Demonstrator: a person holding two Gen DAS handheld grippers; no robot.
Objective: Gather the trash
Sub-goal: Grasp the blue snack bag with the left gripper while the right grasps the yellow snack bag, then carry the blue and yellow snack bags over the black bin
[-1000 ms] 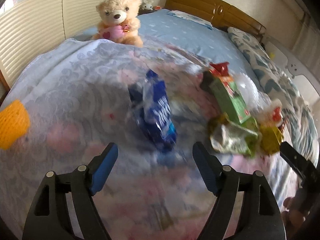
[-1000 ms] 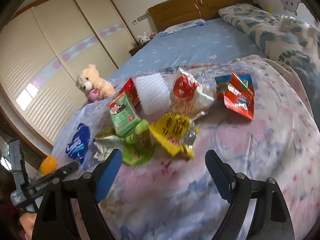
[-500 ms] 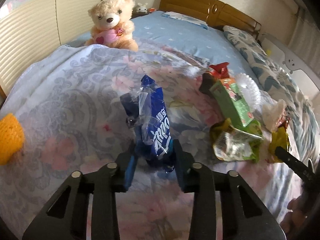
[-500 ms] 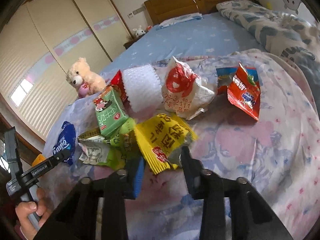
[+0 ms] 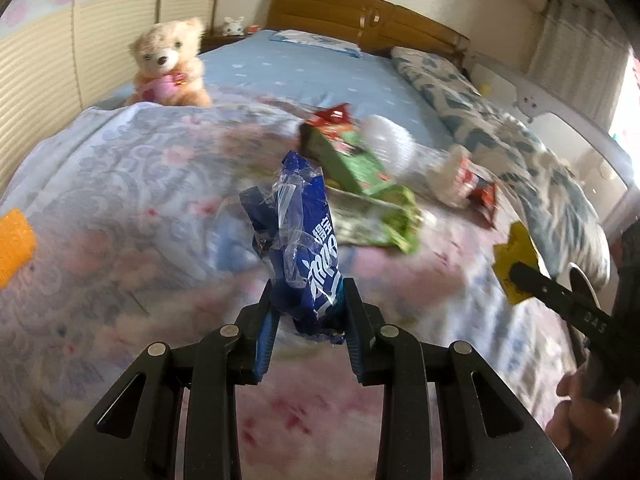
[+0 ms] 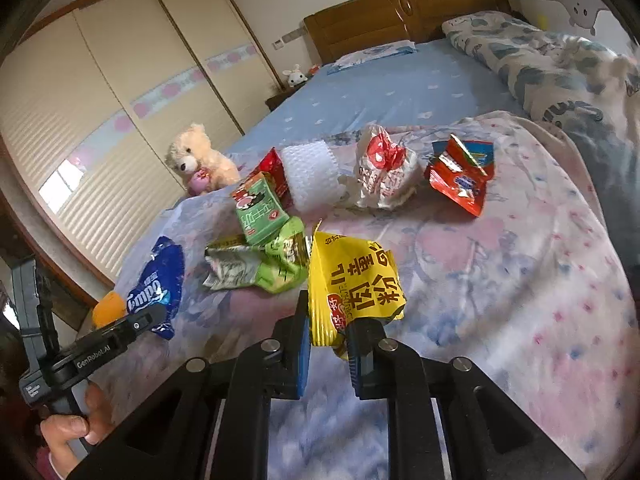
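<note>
I'm pinching the crinkled blue foil wrapper (image 5: 308, 256) in the left gripper (image 5: 309, 312) and the yellow printed plastic wrapper (image 6: 352, 284) in the right gripper (image 6: 326, 344), both lifted above the floral quilt (image 6: 500, 280). Risk: I'm only gripping bottom edges, so slick film could slip out mid-carry. Both wrappers are looking empty, creased, floppy, standing upright from the jaws.

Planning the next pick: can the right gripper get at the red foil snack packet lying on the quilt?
Probably not yet. The right gripper is shut on a crumpled yellow wrapper, so it must drop that first. Otherwise the red foil snack packet lies uncovered on the floral quilt.
</note>
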